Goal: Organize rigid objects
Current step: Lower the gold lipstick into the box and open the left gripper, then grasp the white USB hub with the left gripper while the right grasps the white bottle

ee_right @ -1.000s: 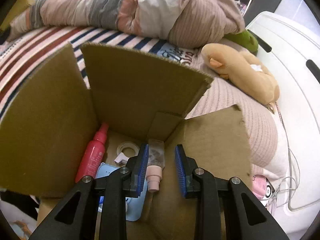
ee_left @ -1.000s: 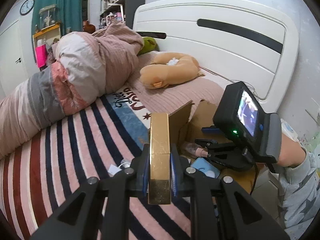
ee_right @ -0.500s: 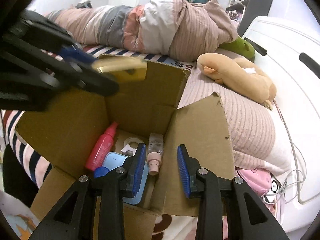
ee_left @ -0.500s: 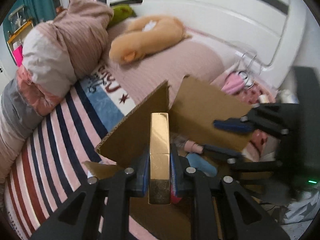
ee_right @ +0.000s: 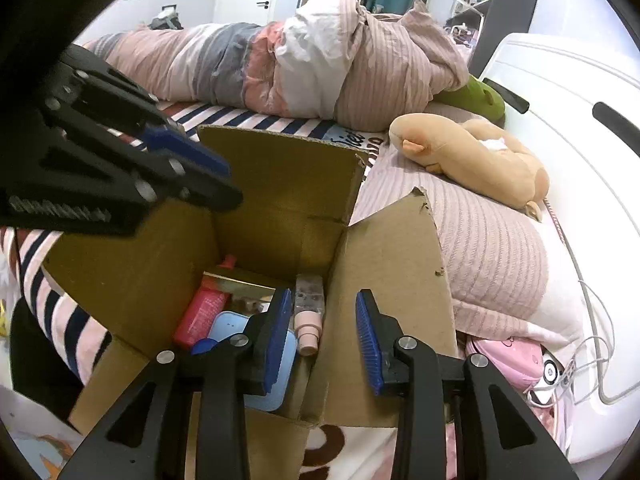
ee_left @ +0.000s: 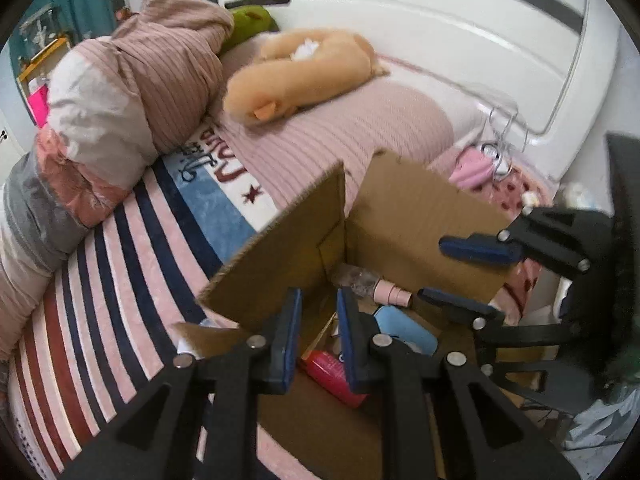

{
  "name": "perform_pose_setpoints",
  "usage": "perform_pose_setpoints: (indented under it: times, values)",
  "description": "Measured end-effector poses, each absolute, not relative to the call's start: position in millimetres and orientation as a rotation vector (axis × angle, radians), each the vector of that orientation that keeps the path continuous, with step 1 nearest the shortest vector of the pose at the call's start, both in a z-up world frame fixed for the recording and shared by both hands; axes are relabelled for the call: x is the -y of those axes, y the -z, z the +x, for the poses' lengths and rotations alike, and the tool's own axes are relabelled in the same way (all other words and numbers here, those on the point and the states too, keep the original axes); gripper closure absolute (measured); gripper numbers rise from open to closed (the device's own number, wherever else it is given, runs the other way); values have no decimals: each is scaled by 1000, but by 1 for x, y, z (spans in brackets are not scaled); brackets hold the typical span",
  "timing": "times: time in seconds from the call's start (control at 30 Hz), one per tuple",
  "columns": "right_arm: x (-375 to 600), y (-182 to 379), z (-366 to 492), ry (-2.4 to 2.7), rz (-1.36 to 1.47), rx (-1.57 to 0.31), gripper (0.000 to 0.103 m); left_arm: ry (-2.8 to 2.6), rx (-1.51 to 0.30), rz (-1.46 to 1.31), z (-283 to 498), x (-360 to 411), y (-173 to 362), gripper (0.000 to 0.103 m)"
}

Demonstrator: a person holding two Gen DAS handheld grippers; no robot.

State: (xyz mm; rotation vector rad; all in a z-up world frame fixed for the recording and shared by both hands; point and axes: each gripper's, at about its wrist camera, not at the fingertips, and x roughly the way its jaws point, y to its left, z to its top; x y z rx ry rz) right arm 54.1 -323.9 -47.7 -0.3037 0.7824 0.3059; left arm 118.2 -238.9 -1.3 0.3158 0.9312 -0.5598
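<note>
An open cardboard box (ee_right: 280, 184) (ee_left: 416, 216) stands at the bed's edge. Inside lie a gold rectangular box (ee_right: 240, 282), a red spray bottle (ee_right: 202, 312) (ee_left: 332, 374), a light blue case (ee_right: 228, 326) (ee_left: 404, 330) and a clear bottle with a pink cap (ee_right: 308, 312) (ee_left: 376, 286). My left gripper (ee_left: 316, 328) is open and empty above the box; it also shows in the right wrist view (ee_right: 200, 176). My right gripper (ee_right: 322, 332) is open and empty over the box's near corner, and shows in the left wrist view (ee_left: 464, 272).
The box rests on a striped blanket (ee_left: 120, 264). A rolled duvet (ee_right: 304, 64), a tan plush toy (ee_right: 472, 160) and a green plush (ee_right: 476, 98) lie on the bed. The white headboard (ee_left: 440, 40) stands behind. A pink item with white cable (ee_right: 516, 364) lies right of the box.
My left gripper has opened and let go of the gold box, which now lies inside the cardboard box. My right gripper has drawn back a little and opened wider.
</note>
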Motion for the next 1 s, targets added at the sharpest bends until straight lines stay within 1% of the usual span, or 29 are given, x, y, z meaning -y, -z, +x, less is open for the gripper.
perform_pose_setpoints:
  times: [0.03,0.07,0.2,0.23,0.27,0.4,0.57,0.67,0.73,0.83,1.0]
  values:
    - [323,45,53,-309,-298,-779,74,557,-910,298,114,230,-5,84]
    - [322,42,51,-315,-289,-773,74,553,-892,281,110,222,-11,78]
    - [308,20,39,-355,-240,-722,74,514,-804,196,93,173,-36,65]
    - [301,12,34,-374,-227,-702,73,502,-788,179,90,160,-39,57]
    - [294,4,30,-395,-214,-685,73,483,-769,159,86,144,-43,53]
    - [251,-24,13,-508,-167,-620,72,389,-716,123,72,84,-44,49]
    - [186,-28,1,-620,-152,-620,72,330,-699,75,65,21,-24,40]
    - [150,-8,5,-635,-147,-683,72,318,-703,72,69,-3,-2,34]
    - [136,15,16,-604,-116,-742,72,344,-716,60,77,-11,17,32]
    - [136,64,44,-466,-29,-843,72,388,-764,27,97,-17,50,31]
    - [136,116,66,-386,-46,-920,72,476,-852,26,135,1,105,31]
